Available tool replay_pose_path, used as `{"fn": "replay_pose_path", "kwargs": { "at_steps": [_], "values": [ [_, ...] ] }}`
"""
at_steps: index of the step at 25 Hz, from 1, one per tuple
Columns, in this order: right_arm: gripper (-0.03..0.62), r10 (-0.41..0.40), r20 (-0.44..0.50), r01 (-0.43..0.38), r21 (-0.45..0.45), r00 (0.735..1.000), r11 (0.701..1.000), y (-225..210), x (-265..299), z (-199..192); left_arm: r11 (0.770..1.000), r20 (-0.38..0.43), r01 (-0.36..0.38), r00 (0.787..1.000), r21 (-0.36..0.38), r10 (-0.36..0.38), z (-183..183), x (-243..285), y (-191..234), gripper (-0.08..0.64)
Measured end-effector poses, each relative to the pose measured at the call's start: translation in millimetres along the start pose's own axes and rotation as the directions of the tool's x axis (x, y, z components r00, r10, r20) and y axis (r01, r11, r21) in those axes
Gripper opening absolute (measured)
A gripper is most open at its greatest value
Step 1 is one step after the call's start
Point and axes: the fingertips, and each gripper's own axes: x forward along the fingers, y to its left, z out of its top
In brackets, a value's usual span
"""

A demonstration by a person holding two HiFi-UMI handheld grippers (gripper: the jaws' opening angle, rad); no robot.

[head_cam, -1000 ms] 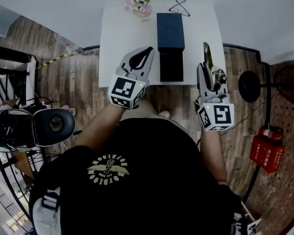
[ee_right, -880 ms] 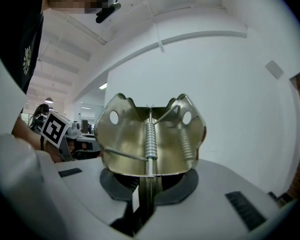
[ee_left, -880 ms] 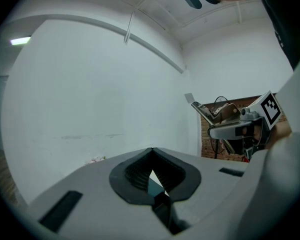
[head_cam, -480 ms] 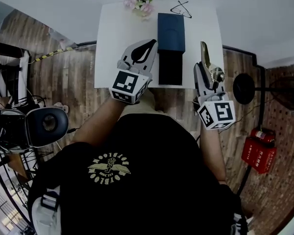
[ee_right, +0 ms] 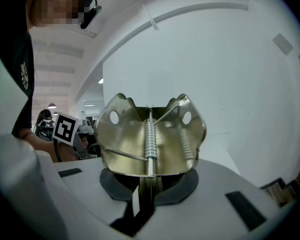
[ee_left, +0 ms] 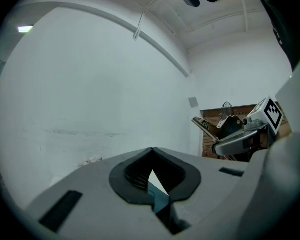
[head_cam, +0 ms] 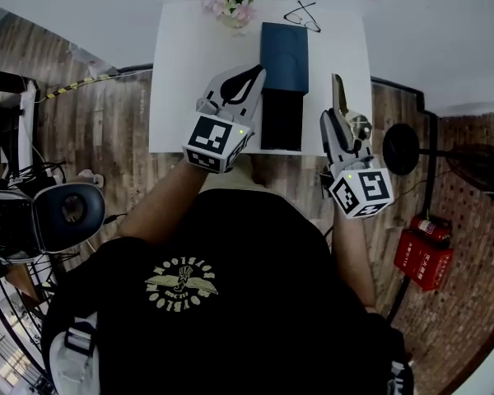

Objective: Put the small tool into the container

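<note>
White surface [head_cam: 189,72], dark container [head_cam: 284,48].
Own view shows right gripper [ee_right: 147,179] jaws pinching spring clip [ee_right: 150,139]; left gripper [ee_left: 151,154] jaws pressed together.

Shiny gold-brass metal spring clamp [ee_right: 150,139] with a silver coil down its middle. Light grey plastic right gripper [ee_right: 148,184] with black jaw pads; light grey plastic left gripper [ee_left: 151,156] the same. Black-and-white square-marker cube [head_cam: 216,144] on the left one, matching cube on the right. Dark navy rectangular box [head_cam: 285,49], its near section black. Plain white rectangular table [head_cam: 181,97]. Pink flower bunch [head_cam: 230,5] with green leaves. Thin black-framed glasses [head_cam: 301,15]. Brown wood-plank floor [head_cam: 107,130], grain streaked. Black T-shirt [head_cam: 255,303] with a pale yellow winged emblem on the chest. Bright red canister [head_cam: 424,253]. Reddish brick wall [head_cam: 477,212]. Yellow-and-black striped strip [head_cam: 74,85].
</note>
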Motion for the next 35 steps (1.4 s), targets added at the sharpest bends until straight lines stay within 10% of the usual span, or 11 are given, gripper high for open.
{"fn": "replay_pose_path", "kwargs": {
  "at_steps": [35],
  "values": [
    [0.044,0.047,-0.242,-0.019,0.116,0.969,0.993,-4.6,79.2,-180.3,0.996,-0.15,-0.076,0.986,-0.048,0.068,-140.1,-19.9,25.2,0.006]
  ]
}}
